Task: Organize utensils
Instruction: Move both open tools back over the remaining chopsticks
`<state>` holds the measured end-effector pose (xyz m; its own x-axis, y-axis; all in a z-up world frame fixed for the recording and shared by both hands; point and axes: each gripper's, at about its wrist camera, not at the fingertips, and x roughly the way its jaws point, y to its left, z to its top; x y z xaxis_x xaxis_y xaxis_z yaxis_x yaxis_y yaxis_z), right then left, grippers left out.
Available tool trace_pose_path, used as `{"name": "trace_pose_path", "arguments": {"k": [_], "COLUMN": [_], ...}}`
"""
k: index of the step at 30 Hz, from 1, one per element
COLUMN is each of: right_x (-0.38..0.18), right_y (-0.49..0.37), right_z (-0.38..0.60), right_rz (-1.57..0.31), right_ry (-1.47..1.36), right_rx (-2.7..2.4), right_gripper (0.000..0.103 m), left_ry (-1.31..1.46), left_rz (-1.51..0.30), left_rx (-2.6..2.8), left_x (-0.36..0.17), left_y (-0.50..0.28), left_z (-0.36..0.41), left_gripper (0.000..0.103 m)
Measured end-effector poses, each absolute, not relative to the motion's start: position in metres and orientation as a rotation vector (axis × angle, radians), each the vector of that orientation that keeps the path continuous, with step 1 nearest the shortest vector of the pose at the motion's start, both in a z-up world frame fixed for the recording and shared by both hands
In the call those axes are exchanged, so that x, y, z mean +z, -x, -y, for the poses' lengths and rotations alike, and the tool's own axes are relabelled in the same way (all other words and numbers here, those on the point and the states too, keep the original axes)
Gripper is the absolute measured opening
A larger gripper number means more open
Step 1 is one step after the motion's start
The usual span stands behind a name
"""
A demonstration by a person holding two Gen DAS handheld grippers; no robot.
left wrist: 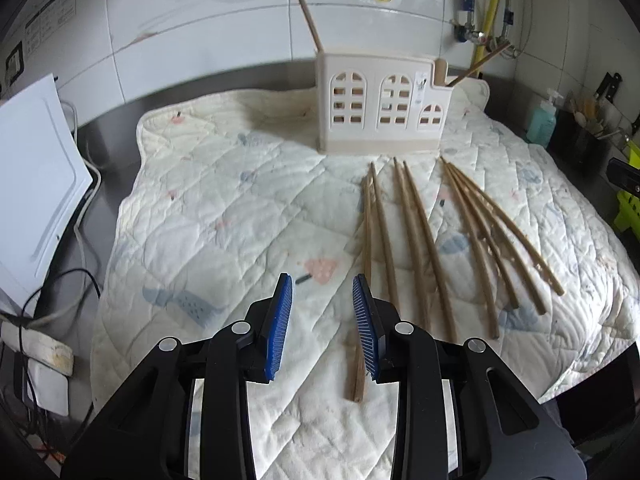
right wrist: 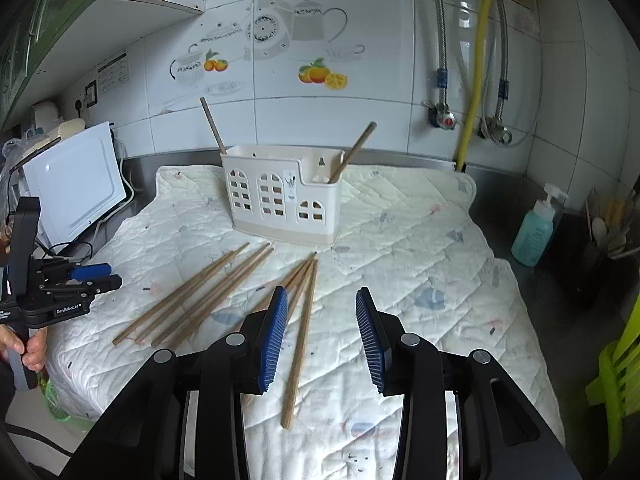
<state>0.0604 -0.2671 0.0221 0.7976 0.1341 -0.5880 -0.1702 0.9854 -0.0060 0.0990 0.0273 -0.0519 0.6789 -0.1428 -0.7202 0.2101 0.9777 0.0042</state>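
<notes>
1. A quilted cotton mat (right wrist: 400,240), cream with faint pastel prints and diamond stitching, covers most of a brushed steel counter (right wrist: 512,200); its surface is softly wrinkled.
2. Behind it rises a wall of glossy white tiles (right wrist: 360,40) with teapot and orange decals, crossed by a yellow pipe (right wrist: 478,60) and braided metal hoses.
3. A flat white appliance panel (right wrist: 76,184) stands at the mat's left edge.
4. A cream plastic utensil holder (right wrist: 280,196), box-shaped with arched window cut-outs like a small house, sits upright at the far middle of the mat. Two wooden chopsticks (right wrist: 212,124) lean out of it, one at each end.
5. A teal pump bottle of soap (right wrist: 536,228) stands on the counter to the right, off the mat.
6. Loose wooden chopsticks (left wrist: 416,240), slender, round and matt brown, lie on the mat in front of the holder, in fanned clusters.
7. The left gripper (left wrist: 322,326), black with ribbed blue pads, is spread apart with nothing between its pads; one pair's ends lie just under its right pad.
8. The right gripper (right wrist: 322,336) is likewise spread and holds nothing, hovering over one cluster.
</notes>
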Motion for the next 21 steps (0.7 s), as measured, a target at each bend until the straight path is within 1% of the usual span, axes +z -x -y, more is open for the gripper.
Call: {"name": "trace_pose_path", "arguments": {"k": [3, 9, 14, 21], "right_x": [0.003, -0.028, -0.042, -0.056], "right_y": [-0.058, -0.056, -0.053, -0.051], "right_z": [0.268, 0.269, 0.266, 0.265], "right_rz": [-0.669, -0.741, -0.774, -0.809], "right_ry": [0.039, 0.012, 0.011, 0.0], "right_rx": [0.148, 0.141, 0.141, 0.144], "right_gripper": [0.035, 0.035, 0.035, 0.035], "left_ry": [-0.096, -0.085, -0.074, -0.044], "left_rz": [-0.842, -0.892, -0.905, -0.896], "left_rx": [-0.182, -0.17, -0.18, -0.198], "left_x": [-0.07, -0.089, -0.095, -0.088], "left_y": [-0.097, -0.1, -0.102, -0.098], "left_z": [-0.03, -0.035, -0.034, -0.032], "left_gripper": [0.032, 0.032, 0.032, 0.032]}}
